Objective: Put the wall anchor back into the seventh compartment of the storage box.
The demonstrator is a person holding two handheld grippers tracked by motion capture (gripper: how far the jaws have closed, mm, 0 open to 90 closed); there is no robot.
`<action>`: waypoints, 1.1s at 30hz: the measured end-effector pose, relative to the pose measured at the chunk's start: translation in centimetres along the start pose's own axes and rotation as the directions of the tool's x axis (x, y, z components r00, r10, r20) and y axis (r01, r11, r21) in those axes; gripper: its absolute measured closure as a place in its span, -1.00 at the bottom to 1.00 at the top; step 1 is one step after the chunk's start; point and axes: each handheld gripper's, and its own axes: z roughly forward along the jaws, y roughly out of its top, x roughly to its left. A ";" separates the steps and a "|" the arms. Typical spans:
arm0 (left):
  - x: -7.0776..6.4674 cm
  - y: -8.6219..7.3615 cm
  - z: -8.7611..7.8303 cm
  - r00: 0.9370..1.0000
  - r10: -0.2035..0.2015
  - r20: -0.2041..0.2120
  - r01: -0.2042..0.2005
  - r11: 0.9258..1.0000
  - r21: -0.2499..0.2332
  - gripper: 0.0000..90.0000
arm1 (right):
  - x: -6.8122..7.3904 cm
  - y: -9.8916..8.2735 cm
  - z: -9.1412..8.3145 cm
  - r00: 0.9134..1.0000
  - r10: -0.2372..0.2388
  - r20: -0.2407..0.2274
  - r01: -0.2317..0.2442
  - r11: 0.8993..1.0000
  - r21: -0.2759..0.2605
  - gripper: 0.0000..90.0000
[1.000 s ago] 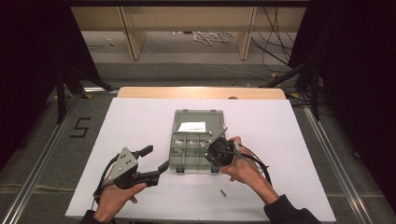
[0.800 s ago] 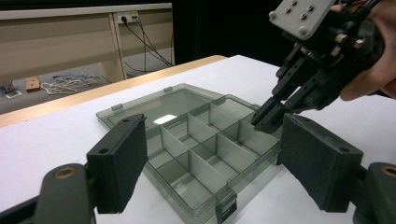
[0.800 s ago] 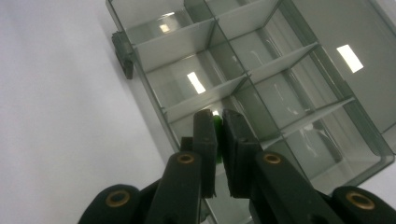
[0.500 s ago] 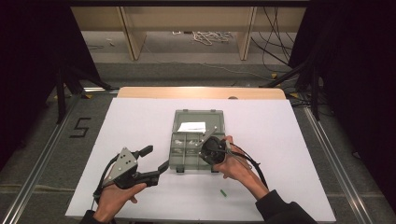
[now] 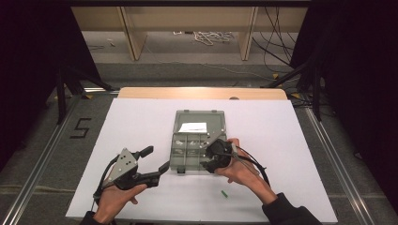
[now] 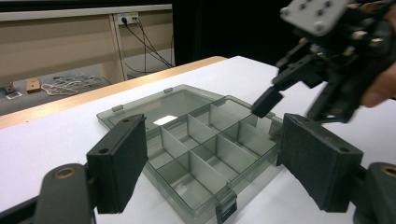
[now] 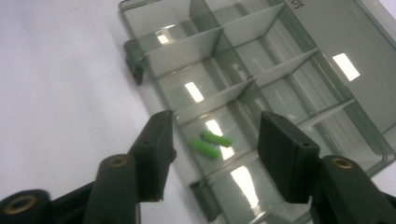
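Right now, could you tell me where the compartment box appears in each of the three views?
High view: compartment box lies mid-table, lid open away from the person.
Left gripper view: box centre frame, between the jaws.
Right gripper view: box fills the upper right.
Shared landmark: the right gripper at the box's near right corner, also seen top right.

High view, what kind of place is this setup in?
Probably a lab recording station: a white table walled by black curtains, loose cables on the floor behind, and a floor marker 5 beside metal rails.
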 end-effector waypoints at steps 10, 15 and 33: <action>0.0 0.0 0.0 1.000 0.001 -0.001 -0.001 1.000 0.001 -0.49 | 1.9 -3.4 -2.0 1.000 0.011 -0.013 -0.010 0.999 0.043 -0.20; 0.0 0.0 0.1 1.000 0.001 0.000 -0.001 1.000 0.001 -0.49 | 2.1 -4.8 -2.6 0.999 0.029 -0.017 -0.028 0.998 0.061 -0.20; -0.1 0.0 0.1 1.000 0.005 0.002 -0.005 1.000 0.001 -0.49 | 3.0 -6.7 -1.5 0.998 0.023 -0.064 -0.013 0.989 0.147 -0.08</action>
